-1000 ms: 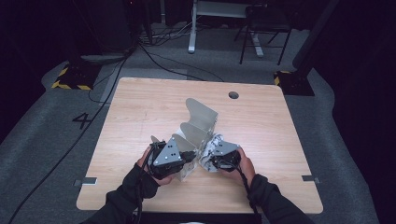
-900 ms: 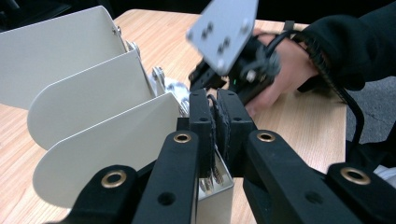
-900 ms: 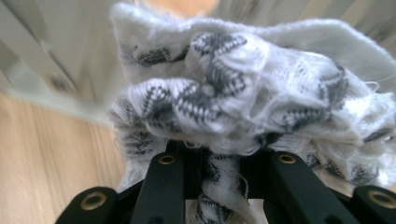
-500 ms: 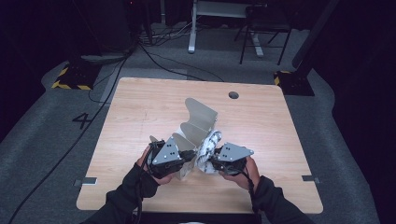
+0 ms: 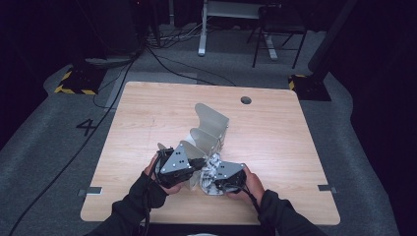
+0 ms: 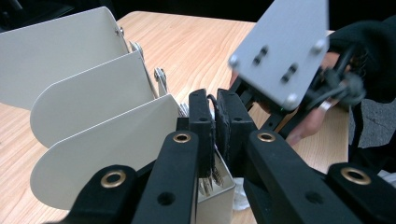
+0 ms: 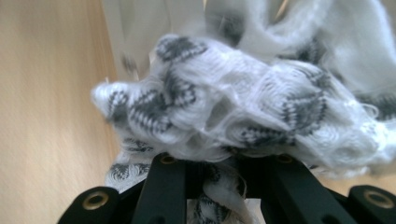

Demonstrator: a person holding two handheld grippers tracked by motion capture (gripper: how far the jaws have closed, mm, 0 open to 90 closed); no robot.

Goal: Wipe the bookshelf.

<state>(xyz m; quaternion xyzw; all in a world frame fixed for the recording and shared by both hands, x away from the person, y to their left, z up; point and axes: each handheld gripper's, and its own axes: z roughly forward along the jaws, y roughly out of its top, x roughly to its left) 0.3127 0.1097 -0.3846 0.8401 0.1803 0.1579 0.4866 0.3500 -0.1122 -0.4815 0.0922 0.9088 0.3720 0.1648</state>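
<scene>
While both grippers meet near the desk's front edge, the stock stands thus. Item: white metal divider rack [image 5: 209, 130], stepped partitions, mid-desk. Item: white-and-grey patterned knit cloth [image 7: 243, 112], bunched, lying at the rack's near end. Right gripper [image 5: 216, 181]: jaws closed into the cloth, gripping a fold. Left gripper [image 6: 215, 128]: jaws pressed together, a thin dark strip seemingly pinched between them, beside the rack's front partition [image 6: 112, 149]. Judged progress: cloth gathered and held, not yet lodged in any slot; placing remains.
</scene>
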